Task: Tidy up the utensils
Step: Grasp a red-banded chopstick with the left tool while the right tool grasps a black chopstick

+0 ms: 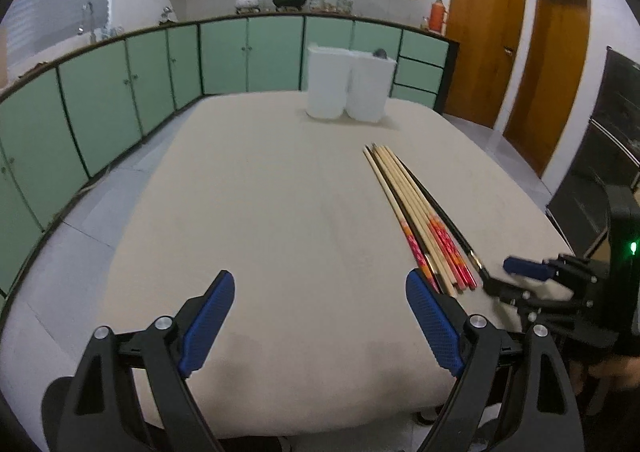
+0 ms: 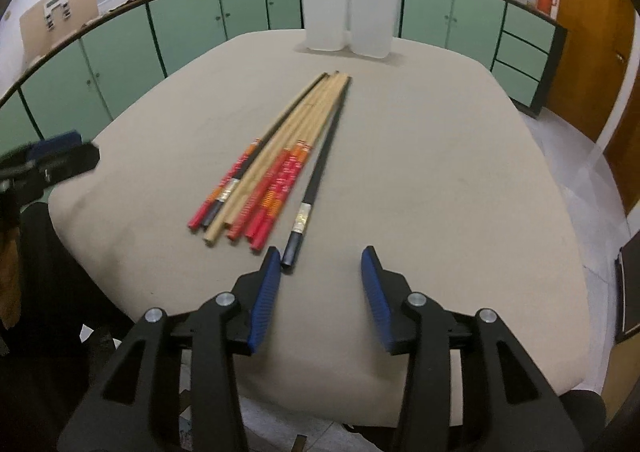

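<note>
The left claw [image 1: 320, 328] is made of black plastic arms with long cut-out holes in them. Each finger [image 1: 208, 328] wears a blue pad with a bumpy grid on it. Round silver bolts sit at the joints. The right claw [image 2: 320, 292] looks the same, but its blue pads have thin ridges. Seen from the left wrist camera, its black body has a small green light glowing on the side.

Dim, even light; edges bowed, perhaps slightly blurred.
</note>
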{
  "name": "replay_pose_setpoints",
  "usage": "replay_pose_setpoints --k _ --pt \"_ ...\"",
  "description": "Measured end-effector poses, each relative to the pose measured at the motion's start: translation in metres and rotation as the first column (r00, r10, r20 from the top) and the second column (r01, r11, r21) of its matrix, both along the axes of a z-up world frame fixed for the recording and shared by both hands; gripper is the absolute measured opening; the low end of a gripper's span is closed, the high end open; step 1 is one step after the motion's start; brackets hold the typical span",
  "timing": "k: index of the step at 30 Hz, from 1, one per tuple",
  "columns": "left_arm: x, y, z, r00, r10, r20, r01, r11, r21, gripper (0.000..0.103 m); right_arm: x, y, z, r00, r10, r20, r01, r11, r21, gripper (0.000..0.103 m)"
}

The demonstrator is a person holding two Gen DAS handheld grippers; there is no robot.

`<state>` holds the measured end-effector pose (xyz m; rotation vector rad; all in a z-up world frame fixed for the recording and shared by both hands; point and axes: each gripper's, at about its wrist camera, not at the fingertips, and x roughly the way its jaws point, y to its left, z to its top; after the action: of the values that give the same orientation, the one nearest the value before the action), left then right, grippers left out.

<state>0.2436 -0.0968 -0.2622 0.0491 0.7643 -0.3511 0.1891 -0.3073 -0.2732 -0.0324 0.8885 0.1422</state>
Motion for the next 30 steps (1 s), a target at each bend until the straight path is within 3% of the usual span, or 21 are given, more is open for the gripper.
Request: replay_pose_setpoints --k 10,18,23,25,30 --pt "-0.004 -0.044 -0.026 0.992 -0.119 -0.044 0.122 0.989 0.078 0.086 0.0 -0.028 -0.004 0.998 -0.058 0.007 0.058 0.998 0.016 0.044" --pt "-0.002 -0.063 -0.041 0.989 -0.133 -0.064 0.141 0.977 0.159 0.086 0.001 -0.031 -0.005 0.999 -0.031 0.017 0.031 0.999 0.021 0.042" --pt "0.008 -0.066 -0.043 0.993 -0.1 -0.065 0.109 0.982 0.151 0.086 0.0 -0.03 -0.005 0.999 -0.03 0.02 0.03 0.999 0.021 0.044" --pt "0.012 -0.062 -0.043 0.995 -0.074 -0.063 0.082 0.987 0.141 0.083 0.0 -0.03 -0.005 0.999 -0.029 0.022 0.029 0.999 0.018 0.044" --pt "0.01 -0.051 -0.038 0.996 -0.07 -0.049 0.076 0.99 0.119 0.053 -0.002 -0.026 -0.006 0.999 -0.032 0.038 0.032 0.999 0.002 0.042"
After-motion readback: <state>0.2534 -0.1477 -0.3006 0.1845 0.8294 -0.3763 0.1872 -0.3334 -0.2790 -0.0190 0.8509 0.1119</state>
